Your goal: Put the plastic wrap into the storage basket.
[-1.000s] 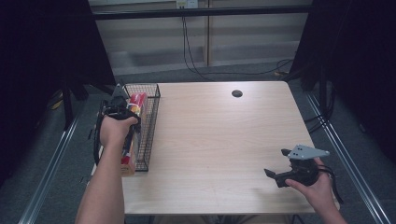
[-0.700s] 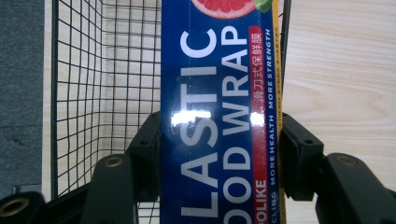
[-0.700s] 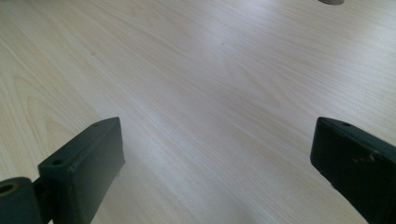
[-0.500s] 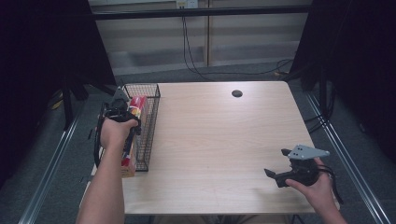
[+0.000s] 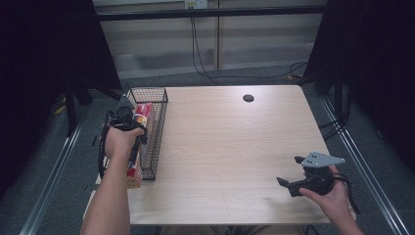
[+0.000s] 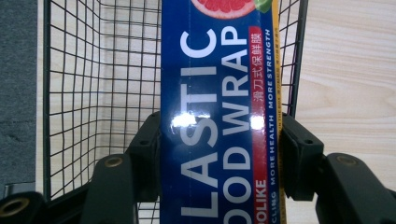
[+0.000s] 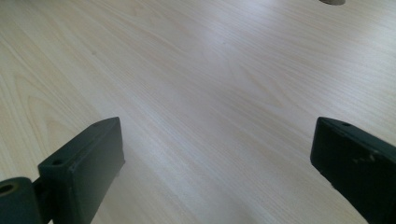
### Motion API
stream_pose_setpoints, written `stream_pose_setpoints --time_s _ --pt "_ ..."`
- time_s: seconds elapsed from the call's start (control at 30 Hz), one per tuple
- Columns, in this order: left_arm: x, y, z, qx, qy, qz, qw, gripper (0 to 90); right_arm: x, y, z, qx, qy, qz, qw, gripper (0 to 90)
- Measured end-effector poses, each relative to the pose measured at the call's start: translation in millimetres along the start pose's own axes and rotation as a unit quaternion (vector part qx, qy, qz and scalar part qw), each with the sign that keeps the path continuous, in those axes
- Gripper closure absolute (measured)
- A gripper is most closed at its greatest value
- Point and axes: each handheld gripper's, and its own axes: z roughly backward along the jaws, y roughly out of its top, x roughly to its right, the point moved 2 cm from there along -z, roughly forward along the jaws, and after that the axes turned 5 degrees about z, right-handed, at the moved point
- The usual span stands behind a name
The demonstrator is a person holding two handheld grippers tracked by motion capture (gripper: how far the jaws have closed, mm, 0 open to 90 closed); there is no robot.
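Your left gripper (image 6: pixel 219 154) is clamped on the blue plastic food wrap box (image 6: pixel 219 93), centre frame in the left gripper view, held over the black wire basket (image 5: pixel 154 132) at the table's (image 5: pixel 235 147) left edge in the high view. Your right gripper (image 5: pixel 289 175), lower right there, hovers over bare wood with jaws wide apart, gripping nothing.

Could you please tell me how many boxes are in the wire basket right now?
1 for certain: the plastic food wrap box, clamped by the left gripper over the wire basket; others may be hidden beneath.
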Motion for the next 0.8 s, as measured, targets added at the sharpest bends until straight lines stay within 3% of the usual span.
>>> stream_pose_setpoints --time_s 0.8 --pt "11.1 1.3 -11.0 -0.009 0.010 -0.012 0.9998 43.4 -1.0 0.3 -0.3 0.001 0.006 0.003 1.0000 2.6"
